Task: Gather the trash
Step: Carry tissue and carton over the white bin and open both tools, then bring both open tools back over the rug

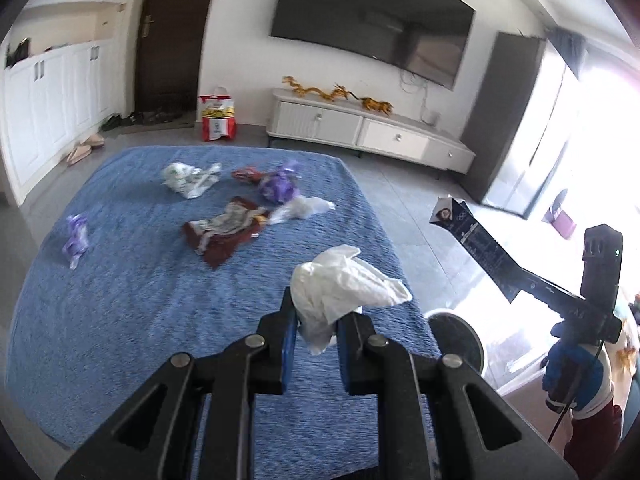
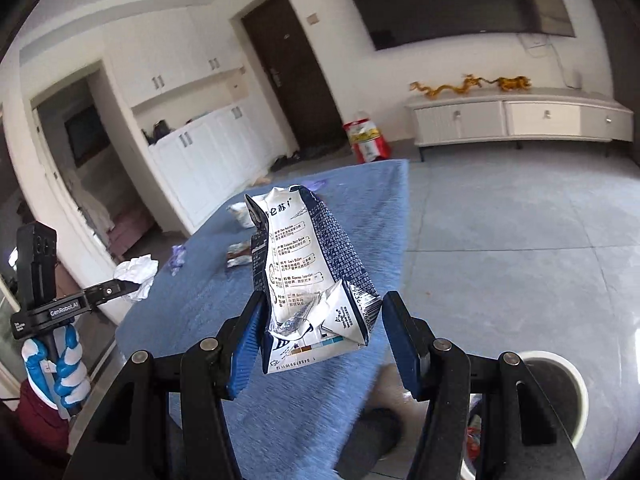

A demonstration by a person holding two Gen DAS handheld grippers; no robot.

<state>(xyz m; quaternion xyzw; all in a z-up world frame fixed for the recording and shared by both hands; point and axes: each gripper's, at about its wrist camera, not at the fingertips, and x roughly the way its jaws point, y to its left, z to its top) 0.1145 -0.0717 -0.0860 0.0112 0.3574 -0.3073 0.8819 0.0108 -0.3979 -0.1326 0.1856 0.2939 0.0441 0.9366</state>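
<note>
I see a round white bin [image 2: 576, 384] on the grey floor at the near right, just off the corner of the blue cloth [image 1: 120, 320]; its inside is dark, and a few coloured scraps show low in it, too small to name.

My left gripper [image 1: 316, 332] is closed on a crumpled white tissue [image 1: 340, 284], which sticks up and to the right from between the blue pads, above the near right part of the cloth. My right gripper [image 2: 320, 344] carries a crushed milk carton [image 2: 308, 268], white and dark blue with printed text. Its left pad presses the carton's side; on the right I see a gap between pad and carton, so I cannot tell how firmly it is clamped. The carton hangs above the near edge of the cloth, left of the bin.

Further off on the cloth lie more pieces: a white and green wrapper [image 1: 188, 178], a purple wrapper [image 1: 280, 186], a clear plastic bag [image 1: 300, 208], a brown and red packet [image 1: 224, 228], and a small purple wrapper [image 1: 76, 236] at the left. Nothing stands between my grippers and the bin. Beyond, a red and white bag [image 1: 218, 114] stands on the floor beside the dark door [image 1: 172, 32], left of a white TV cabinet [image 1: 368, 128].
</note>
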